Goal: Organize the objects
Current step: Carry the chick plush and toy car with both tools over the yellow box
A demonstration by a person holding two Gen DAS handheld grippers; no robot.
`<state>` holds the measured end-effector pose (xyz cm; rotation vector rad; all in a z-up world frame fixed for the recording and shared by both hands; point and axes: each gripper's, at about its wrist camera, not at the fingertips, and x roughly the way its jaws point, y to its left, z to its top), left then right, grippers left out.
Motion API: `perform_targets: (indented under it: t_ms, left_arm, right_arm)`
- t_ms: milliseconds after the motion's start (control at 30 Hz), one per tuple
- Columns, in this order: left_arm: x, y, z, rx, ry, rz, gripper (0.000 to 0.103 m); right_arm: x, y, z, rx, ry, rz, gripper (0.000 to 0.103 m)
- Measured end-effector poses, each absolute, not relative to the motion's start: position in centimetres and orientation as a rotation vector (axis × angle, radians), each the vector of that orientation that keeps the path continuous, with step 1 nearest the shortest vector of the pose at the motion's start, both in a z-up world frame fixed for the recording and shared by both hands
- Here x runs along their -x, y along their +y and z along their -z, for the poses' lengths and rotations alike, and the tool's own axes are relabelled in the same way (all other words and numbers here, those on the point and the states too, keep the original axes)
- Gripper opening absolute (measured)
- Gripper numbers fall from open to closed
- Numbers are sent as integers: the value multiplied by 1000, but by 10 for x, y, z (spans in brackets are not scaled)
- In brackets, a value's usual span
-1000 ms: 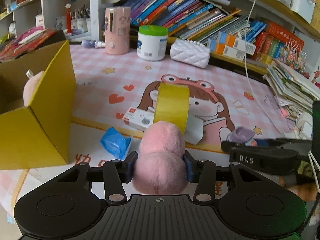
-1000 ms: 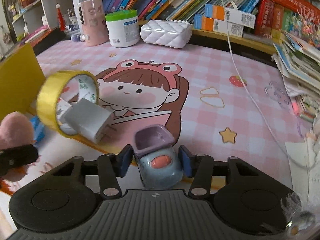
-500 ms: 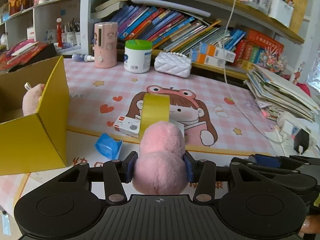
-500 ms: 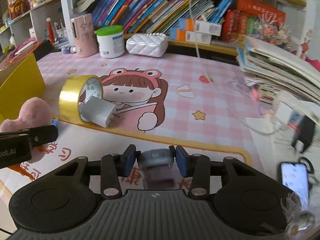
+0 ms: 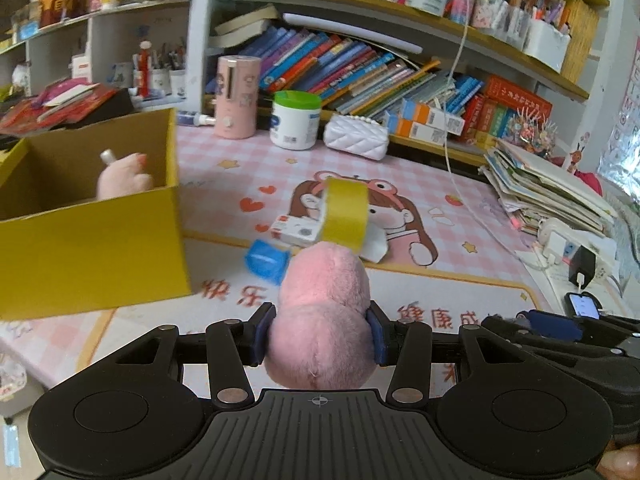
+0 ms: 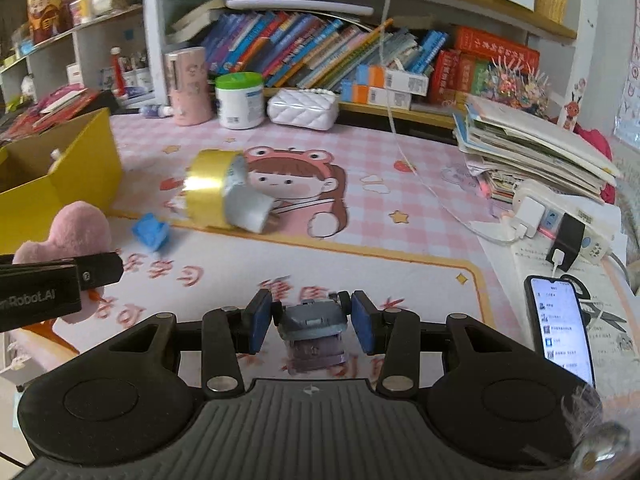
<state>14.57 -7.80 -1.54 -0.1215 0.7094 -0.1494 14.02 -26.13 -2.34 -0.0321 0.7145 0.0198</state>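
Observation:
My left gripper (image 5: 318,338) is shut on a pink plush toy (image 5: 324,304), held above the front of the mat. My right gripper (image 6: 312,322) is shut on a small grey-and-purple toy car (image 6: 314,330), tipped over between the blue pads. An open yellow cardboard box (image 5: 92,248) stands at the left with another pink plush (image 5: 122,178) inside. On the mat lie a yellow tape roll (image 5: 346,212), a grey charger block (image 6: 250,208), a small white box (image 5: 294,230) and a blue wrapper (image 5: 266,262). The left gripper with its plush (image 6: 76,232) shows at the left of the right wrist view.
A pink tumbler (image 5: 236,98), a green-lidded jar (image 5: 295,120) and a white quilted pouch (image 5: 356,140) stand at the back before shelves of books. A paper stack (image 6: 532,152), a power strip (image 6: 560,216) and a lit phone (image 6: 560,324) lie at the right.
Both grippers have drawn back and risen from the mat. The right gripper closed on the toy car and lifted it; the car has tipped over. The left still carries the plush.

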Motion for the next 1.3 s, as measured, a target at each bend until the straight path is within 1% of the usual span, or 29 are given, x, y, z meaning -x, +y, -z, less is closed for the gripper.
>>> perform_targets:
  t_ms: [433,900,1300]
  left_arm:
    - [-97,-13,-1,154,645,74,46]
    - [-51,67,-4,186,638,-121,46]
    - [-25,102,-13,178,594,-168,46]
  right_arm:
    - [-89,-189,5,95,676,-85,40]
    - [-74,-99,12,147,718,-282,40]
    - [-60,-54,6,159,690,-355,40]
